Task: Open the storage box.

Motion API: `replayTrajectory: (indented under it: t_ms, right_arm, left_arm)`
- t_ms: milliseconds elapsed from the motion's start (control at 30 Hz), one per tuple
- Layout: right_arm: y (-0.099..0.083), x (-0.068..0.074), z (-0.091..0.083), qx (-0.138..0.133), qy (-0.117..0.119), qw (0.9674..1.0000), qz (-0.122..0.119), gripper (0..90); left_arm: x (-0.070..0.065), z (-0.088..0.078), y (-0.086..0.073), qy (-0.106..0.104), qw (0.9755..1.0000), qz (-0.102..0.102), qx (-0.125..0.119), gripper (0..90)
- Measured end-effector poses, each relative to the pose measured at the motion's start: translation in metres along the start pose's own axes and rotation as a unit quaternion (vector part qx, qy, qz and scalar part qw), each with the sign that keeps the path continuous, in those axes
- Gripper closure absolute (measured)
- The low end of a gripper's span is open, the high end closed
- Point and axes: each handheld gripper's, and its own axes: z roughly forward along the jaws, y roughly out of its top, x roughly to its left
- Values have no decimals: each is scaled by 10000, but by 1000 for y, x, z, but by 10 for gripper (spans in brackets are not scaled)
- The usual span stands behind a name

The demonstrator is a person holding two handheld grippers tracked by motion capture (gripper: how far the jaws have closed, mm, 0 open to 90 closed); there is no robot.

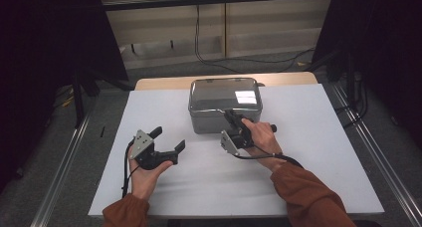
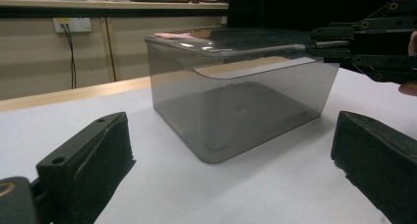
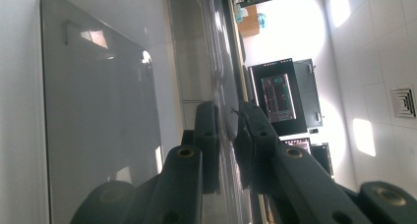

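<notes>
A white matte sheet [image 1: 308, 152] covers the wooden table [image 1: 149, 82], its surface smooth and flat. Toward the far middle of it stands a box [image 1: 224, 105] of smoky grey translucent plastic, rectangular with rounded corners, under a glossy lid [image 1: 225, 93] that throws back a bright window patch. The right gripper [image 1: 238, 123], black and angular with a grey three-cornered plate, is clamped on the lid's near edge; in the right gripper view its jaws pinch the thin rim [image 3: 225, 135] from both sides. The left gripper [image 1: 169, 140] rests in an upturned hand on the sheet, near the box's front left, its jaws spread wide with nothing between the ribbed black pads [image 2: 115, 150].
</notes>
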Motion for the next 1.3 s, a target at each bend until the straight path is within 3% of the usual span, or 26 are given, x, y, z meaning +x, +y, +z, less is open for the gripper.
replayTrajectory:
  t_ms: [133,267,433,767,933,1200,1300]
  right_arm:
    - [0,0,0,-13,-11,10000,6,795]
    - [0,-2,0,-9,-37,10000,55,796]
    - [0,-5,0,-43,-70,9999,89,798]
    - [2,-14,1,-84,-130,9998,124,804]
    - [2,-18,1,-92,-174,9998,101,809]
    - [2,-22,1,-112,-200,9996,152,810]
    - [3,-26,1,-104,-208,9995,199,812]
  left_arm:
    - [2,5,4,-17,10000,-48,-80,14]
    - [5,10,8,-35,9999,87,-74,19]
    - [7,21,14,-103,9998,82,-136,24]
    - [13,44,28,-22,9994,233,-251,28]
    - [13,57,31,-20,9989,453,-138,40]
    - [15,74,34,55,9981,600,-108,41]
    - [18,78,35,49,9984,537,-147,44]
